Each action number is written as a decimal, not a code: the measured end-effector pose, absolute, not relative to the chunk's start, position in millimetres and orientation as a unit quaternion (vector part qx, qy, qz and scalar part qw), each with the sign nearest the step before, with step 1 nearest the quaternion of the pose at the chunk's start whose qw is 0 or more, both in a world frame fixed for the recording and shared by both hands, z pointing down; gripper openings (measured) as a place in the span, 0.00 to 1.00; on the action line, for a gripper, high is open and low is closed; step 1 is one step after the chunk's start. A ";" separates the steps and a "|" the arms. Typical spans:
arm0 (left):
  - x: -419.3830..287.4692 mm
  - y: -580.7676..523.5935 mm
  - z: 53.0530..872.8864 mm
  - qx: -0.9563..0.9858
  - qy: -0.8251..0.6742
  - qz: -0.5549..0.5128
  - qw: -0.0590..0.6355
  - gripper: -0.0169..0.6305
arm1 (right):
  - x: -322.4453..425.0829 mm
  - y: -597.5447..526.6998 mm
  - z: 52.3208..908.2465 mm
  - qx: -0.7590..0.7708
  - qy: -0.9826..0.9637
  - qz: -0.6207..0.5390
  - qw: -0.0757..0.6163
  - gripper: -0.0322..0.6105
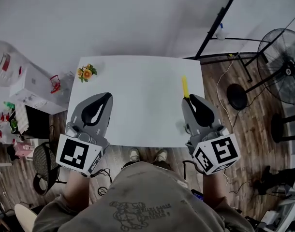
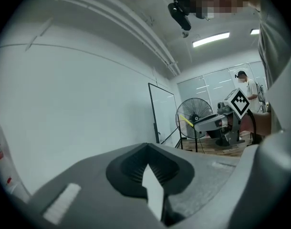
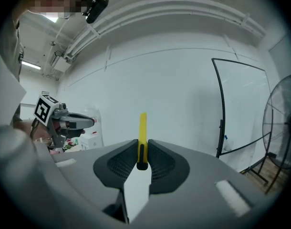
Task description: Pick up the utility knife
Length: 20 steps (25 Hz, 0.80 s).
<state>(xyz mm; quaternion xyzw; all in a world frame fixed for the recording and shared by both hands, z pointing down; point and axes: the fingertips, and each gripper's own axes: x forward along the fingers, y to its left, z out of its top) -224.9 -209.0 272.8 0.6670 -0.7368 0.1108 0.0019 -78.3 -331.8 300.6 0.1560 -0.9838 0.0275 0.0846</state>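
My right gripper (image 1: 192,99) is shut on a yellow utility knife (image 1: 185,87), which sticks out beyond the jaws over the right side of the white table (image 1: 138,105). In the right gripper view the knife (image 3: 142,137) stands upright, pinched between the two dark pads, and points toward the white wall. My left gripper (image 1: 101,100) hovers over the table's left part with its jaws shut and nothing between them. In the left gripper view the left gripper (image 2: 146,149) shows closed pads, and the right gripper (image 2: 210,122) appears far off with the yellow knife (image 2: 185,120) at its tip.
A small bunch of orange flowers (image 1: 86,73) lies at the table's far left corner. A standing fan (image 1: 283,64) and a black frame stand (image 1: 220,28) are to the right. White boxes and clutter (image 1: 29,91) crowd the floor at the left. A person (image 2: 248,87) stands far off.
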 end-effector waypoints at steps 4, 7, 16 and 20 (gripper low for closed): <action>-218.6 -202.4 251.9 0.668 -0.737 0.101 -0.019 0.03 | -65.1 -318.4 281.0 0.136 -0.988 0.022 0.072 0.19; -212.8 -203.4 246.1 0.672 -0.734 0.096 -0.026 0.03 | -57.5 -316.2 275.2 0.141 -0.988 0.027 0.064 0.19; -204.8 -209.8 250.0 0.680 -0.727 0.095 -0.023 0.03 | -57.1 -312.1 271.3 0.151 -0.986 0.001 0.070 0.19; -203.5 -209.8 249.3 0.682 -0.725 0.095 -0.025 0.03 | -57.4 -311.1 269.6 0.152 -0.986 0.004 0.066 0.19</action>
